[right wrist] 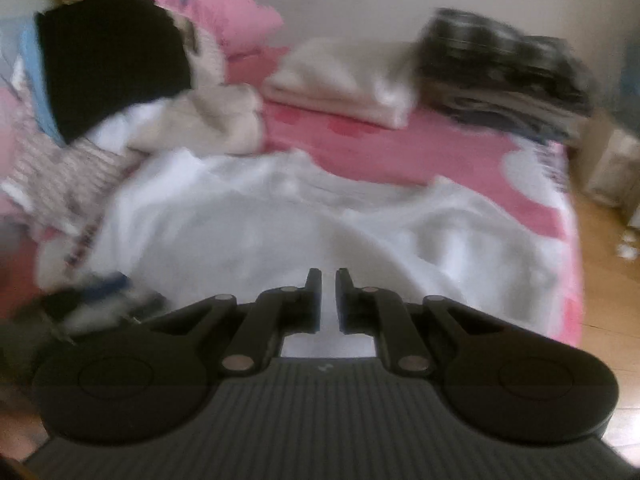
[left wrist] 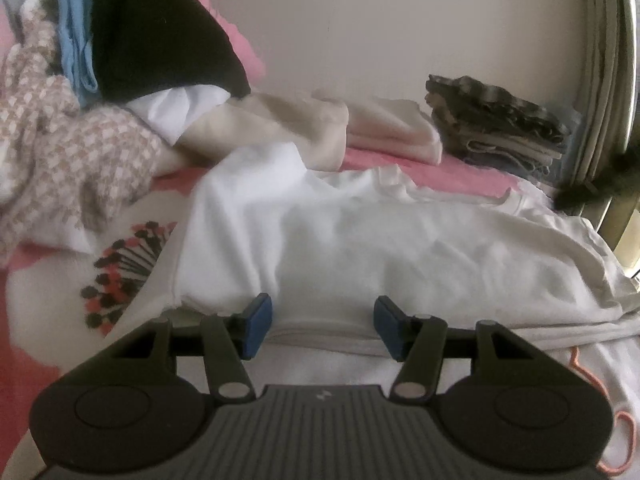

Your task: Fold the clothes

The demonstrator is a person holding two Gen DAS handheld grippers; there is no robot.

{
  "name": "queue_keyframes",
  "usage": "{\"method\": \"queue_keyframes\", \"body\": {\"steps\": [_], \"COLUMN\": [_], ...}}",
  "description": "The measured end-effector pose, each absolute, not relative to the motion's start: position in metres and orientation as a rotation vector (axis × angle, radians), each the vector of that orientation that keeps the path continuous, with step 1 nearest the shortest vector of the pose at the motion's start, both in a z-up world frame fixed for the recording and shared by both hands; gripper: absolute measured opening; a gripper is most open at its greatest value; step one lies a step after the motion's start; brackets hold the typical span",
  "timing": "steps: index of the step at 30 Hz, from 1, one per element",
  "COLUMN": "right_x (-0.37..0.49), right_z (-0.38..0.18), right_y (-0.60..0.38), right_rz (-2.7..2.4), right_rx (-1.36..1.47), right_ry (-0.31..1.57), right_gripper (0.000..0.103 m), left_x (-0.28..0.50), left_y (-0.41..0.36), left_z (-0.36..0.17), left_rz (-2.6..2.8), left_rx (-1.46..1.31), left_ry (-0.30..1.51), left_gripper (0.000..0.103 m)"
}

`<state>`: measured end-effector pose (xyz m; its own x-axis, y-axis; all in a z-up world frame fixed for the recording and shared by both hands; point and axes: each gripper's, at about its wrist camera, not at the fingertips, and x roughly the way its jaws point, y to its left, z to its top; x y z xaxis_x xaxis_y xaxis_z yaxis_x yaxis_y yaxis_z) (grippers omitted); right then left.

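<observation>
A white garment [left wrist: 360, 240] lies spread and rumpled across the pink bed; it also shows in the right wrist view [right wrist: 260, 220]. My left gripper [left wrist: 323, 330] is open, low at the garment's near hem, with the hem lying between its blue pads [left wrist: 258, 326]. My right gripper [right wrist: 328, 300] is held above the garment's near edge with its jaws almost together, a narrow gap between them, and nothing visibly pinched. The right wrist view is motion-blurred.
A heap of unfolded clothes [left wrist: 100, 80] with a black piece [right wrist: 108, 56] sits at the left. Folded cream clothes [right wrist: 344, 80] and a dark patterned stack [right wrist: 508, 68] lie at the back. The bed's right edge [right wrist: 568, 240] drops to a wooden floor.
</observation>
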<state>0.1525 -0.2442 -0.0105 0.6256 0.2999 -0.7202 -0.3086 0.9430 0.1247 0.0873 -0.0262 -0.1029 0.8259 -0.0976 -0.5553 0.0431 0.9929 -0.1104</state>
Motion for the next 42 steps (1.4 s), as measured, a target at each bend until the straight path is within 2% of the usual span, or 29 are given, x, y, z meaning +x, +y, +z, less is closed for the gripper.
{"method": "queue_keyframes", "body": {"steps": [2,4,8,16,20,24,27,29,31,38,39,42], "right_x": [0.173,0.197,0.258,0.344,0.360,0.367,0.367,0.365,0.365,0.360,0.359,0.353], "right_z": [-0.003,0.003,0.003,-0.025,-0.033,-0.050,-0.059,-0.060,-0.058,-0.059,-0.061,-0.062], "right_y": [-0.221,-0.196,-0.156,-0.122,-0.097,-0.081,-0.074,-0.073,-0.074,-0.064,-0.062,-0.058], "right_rz": [0.453,0.527,0.583,0.528,0.520,0.544,0.571,0.600,0.633,0.706,0.702,0.689], "right_rx": [0.023,0.052,0.151,0.453,0.374,0.298,0.253,0.255,0.271,0.305,0.300,0.275], "right_ry": [0.850,0.878,0.942,1.153,1.197,1.330,1.415,1.426,1.412,1.350,1.343,1.294], "right_gripper": [0.012,0.029,0.043,0.049,0.051,0.052,0.051,0.046,0.031,0.019,0.012,0.007], "left_x": [0.086,0.086,0.085,0.082,0.082,0.082,0.082,0.082,0.082,0.081,0.081,0.081], "left_y": [-0.026,-0.024,-0.019,-0.017,-0.018,-0.017,-0.017,-0.016,-0.016,-0.017,-0.017,-0.017], "left_z": [-0.105,-0.106,-0.108,-0.111,-0.111,-0.112,-0.112,-0.112,-0.112,-0.112,-0.112,-0.112], "left_rz": [-0.074,-0.079,-0.096,-0.112,-0.117,-0.121,-0.124,-0.125,-0.125,-0.125,-0.126,-0.125], "left_rx": [-0.102,-0.123,-0.158,-0.172,-0.174,-0.178,-0.181,-0.182,-0.183,-0.182,-0.183,-0.182], "left_ry": [0.583,0.579,0.569,0.554,0.552,0.550,0.549,0.549,0.548,0.548,0.548,0.547], "left_gripper": [0.060,0.061,0.062,0.065,0.066,0.067,0.067,0.068,0.068,0.068,0.068,0.068]}}
